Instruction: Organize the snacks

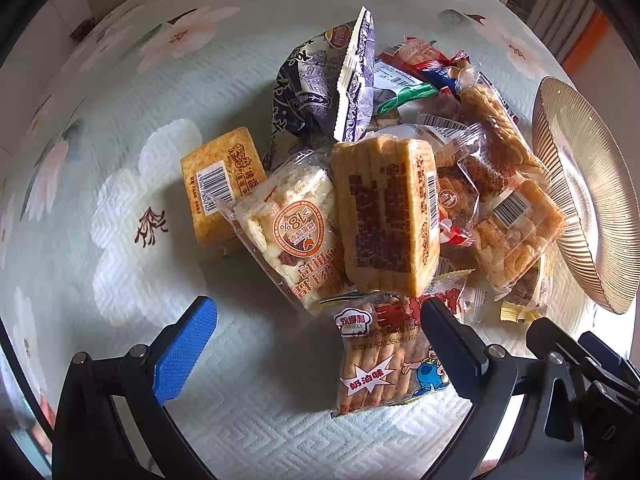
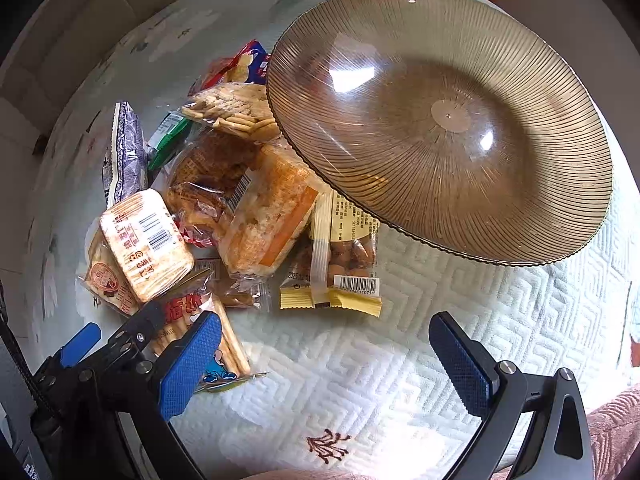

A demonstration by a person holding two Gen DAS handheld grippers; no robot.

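A heap of wrapped snacks lies on a floral tablecloth. My left gripper [image 1: 318,326] is open just before the heap, with the biscuit-stick packet [image 1: 380,360] lying between its fingers and untouched. Behind that packet sit a tall cracker pack [image 1: 390,216], a rice-crisp bag [image 1: 292,232], a small orange cracker pack [image 1: 222,184] and a blue-white bag [image 1: 328,84]. A ribbed amber glass plate [image 2: 440,120] stands to the right of the heap, its rim over some packets. My right gripper [image 2: 324,340] hangs open over bare cloth, below a yellow-edged nut packet [image 2: 340,264].
The left gripper [image 2: 132,332] shows at the lower left of the right wrist view, over the biscuit-stick packet [image 2: 224,340]. The right gripper's black frame [image 1: 580,360] shows at the lower right of the left wrist view. Bare cloth [image 1: 120,220] spreads left of the heap. A wall lies beyond the table's far edge.
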